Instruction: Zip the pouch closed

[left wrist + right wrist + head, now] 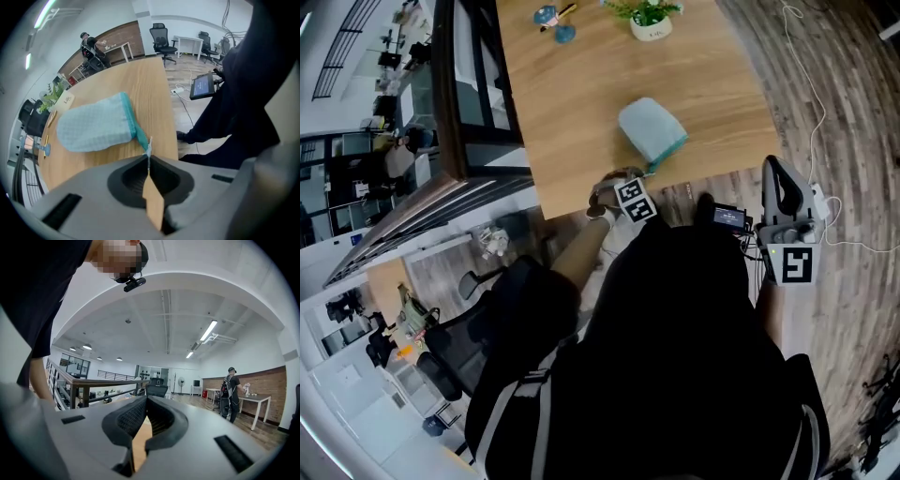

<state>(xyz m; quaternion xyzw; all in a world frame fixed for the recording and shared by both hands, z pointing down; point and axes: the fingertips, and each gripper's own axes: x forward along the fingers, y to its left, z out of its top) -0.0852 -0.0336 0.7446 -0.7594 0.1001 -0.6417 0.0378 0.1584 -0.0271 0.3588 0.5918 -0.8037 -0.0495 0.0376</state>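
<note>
Pale blue pouch (652, 129) lying flat on the bench (581, 94), close to the near edge, teal zip edge (133, 123) turned toward that edge. From the lower end of the zip edge, a thin pull (148, 146) running straight into the left tongs (149, 161). Left tongs closed on the pull, tips together just beside the pouch's corner, pointed steeply down near the bench edge. Contact between tips and bench: hard to judge from the head view. Right tongs (146, 401) shut with nothing between them, held level and well to the right of the bench, over the wood floor (844, 141), aimed away at a railing (79, 383) and an open office. Small lit screen (729, 217) between the two tongs, against dark clothing (675, 319). At the far end of the bench, a white pot (652, 25) with a green plant and, left of it, a few small blue things (555, 21), all well apart from the pouch. White cable (814, 103) trailing across the floor on the right. Far off in the right gripper view, a person (230, 389) in black standing by a brick wall; in the left gripper view, office chairs (161, 33) beyond the bench.
</note>
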